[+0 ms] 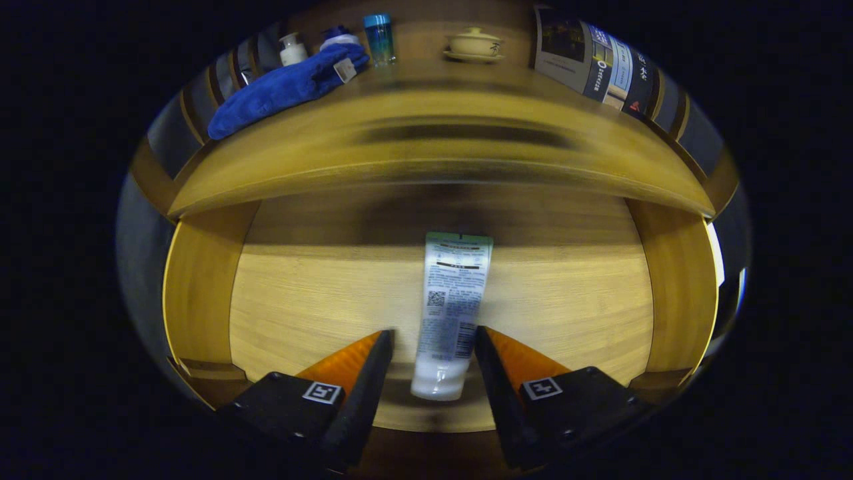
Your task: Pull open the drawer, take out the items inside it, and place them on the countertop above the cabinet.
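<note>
A white tube (453, 293) with printed text lies lengthwise on the floor of the pulled-open wooden drawer (300, 300), its cap end towards me. My gripper (433, 331) hangs over the drawer with the tube's lower half between its fingers. The right finger sits at the tube's edge, and a narrow gap shows between the left finger and the tube. The jaws stand open around it. The wooden countertop (426, 153) runs above and beyond the drawer.
On the countertop lie a blue towel (286, 87), a small white bottle (292, 49), a blue bottle (379, 37), a lidded tea bowl on a saucer (474, 45) and a printed booklet (593, 60). The drawer's side walls (200, 287) rise left and right.
</note>
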Action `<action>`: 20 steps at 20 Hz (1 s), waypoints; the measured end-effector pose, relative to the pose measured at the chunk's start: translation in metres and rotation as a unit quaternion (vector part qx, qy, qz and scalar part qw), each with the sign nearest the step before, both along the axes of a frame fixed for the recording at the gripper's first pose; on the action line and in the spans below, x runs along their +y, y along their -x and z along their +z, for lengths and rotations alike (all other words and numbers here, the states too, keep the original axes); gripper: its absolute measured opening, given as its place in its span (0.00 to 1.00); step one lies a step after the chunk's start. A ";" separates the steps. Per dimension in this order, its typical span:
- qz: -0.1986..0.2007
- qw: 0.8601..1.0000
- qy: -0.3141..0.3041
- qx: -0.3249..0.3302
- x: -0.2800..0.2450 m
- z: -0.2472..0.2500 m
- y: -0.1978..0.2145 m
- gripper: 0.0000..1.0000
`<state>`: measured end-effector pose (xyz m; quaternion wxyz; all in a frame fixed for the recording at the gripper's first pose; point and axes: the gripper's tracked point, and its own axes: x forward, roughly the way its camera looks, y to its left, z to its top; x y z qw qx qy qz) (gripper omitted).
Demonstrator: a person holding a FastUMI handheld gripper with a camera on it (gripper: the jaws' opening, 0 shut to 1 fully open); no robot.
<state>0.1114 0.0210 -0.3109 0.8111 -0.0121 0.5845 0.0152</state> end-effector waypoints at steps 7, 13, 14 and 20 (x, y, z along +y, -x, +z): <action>-0.014 0.999 -0.035 -0.013 -0.006 0.003 -0.003 0.44; 0.006 0.995 -0.075 -0.058 -0.002 0.034 -0.007 0.44; 0.012 0.994 -0.082 -0.068 -0.003 0.040 -0.006 0.44; 0.069 0.988 -0.092 -0.102 -0.005 0.069 0.015 0.44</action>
